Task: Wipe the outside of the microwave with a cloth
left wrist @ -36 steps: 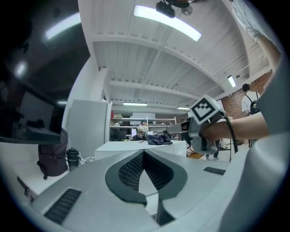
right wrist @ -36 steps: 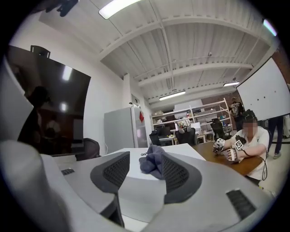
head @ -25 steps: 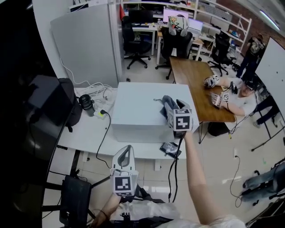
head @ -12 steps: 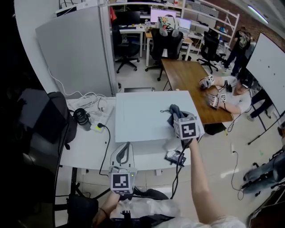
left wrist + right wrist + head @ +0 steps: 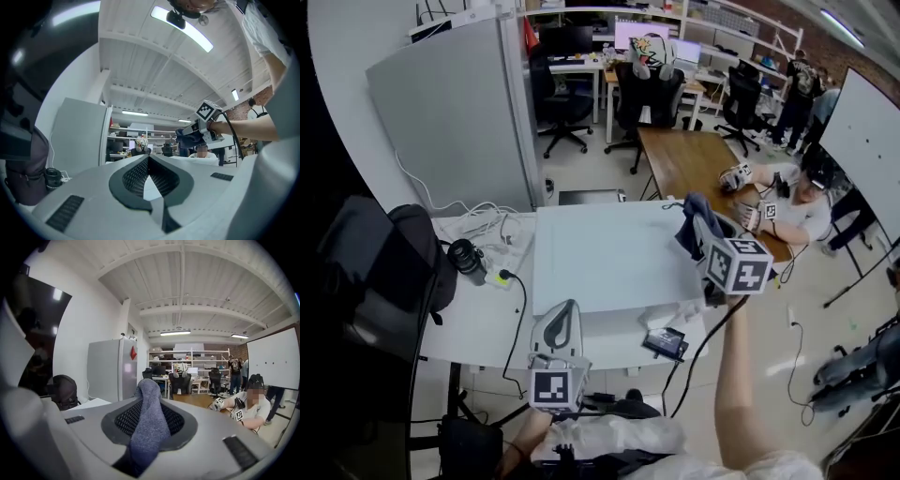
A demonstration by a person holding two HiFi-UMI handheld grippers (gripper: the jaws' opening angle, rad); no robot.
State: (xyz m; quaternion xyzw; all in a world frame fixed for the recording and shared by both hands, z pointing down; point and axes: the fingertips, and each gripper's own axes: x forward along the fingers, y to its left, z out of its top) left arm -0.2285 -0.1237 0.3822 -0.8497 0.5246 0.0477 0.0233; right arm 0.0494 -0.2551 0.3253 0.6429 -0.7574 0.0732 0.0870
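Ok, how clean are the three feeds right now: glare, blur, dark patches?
Head view: left edge lost in black shadow, microwave top evenly lit. Left gripper view: heavy fisheye bend, ceiling lamp blown out. Right gripper view: cloth sharp between the jaws, corners vignetted.

The white table (image 5: 478, 323) carries the microwave (image 5: 609, 258), a black backpack (image 5: 403, 272) (at its left end) and cables (image 5: 485, 223).

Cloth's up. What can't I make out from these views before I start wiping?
Microwave: the head view shows mainly its top. The front is a steep sliver, and any dirt is too small to see.
Cloth: in the head view the right hand-held gripper covers part of it. The right gripper view shows only the clamped fold.
Black item at the table edge: too small to name.
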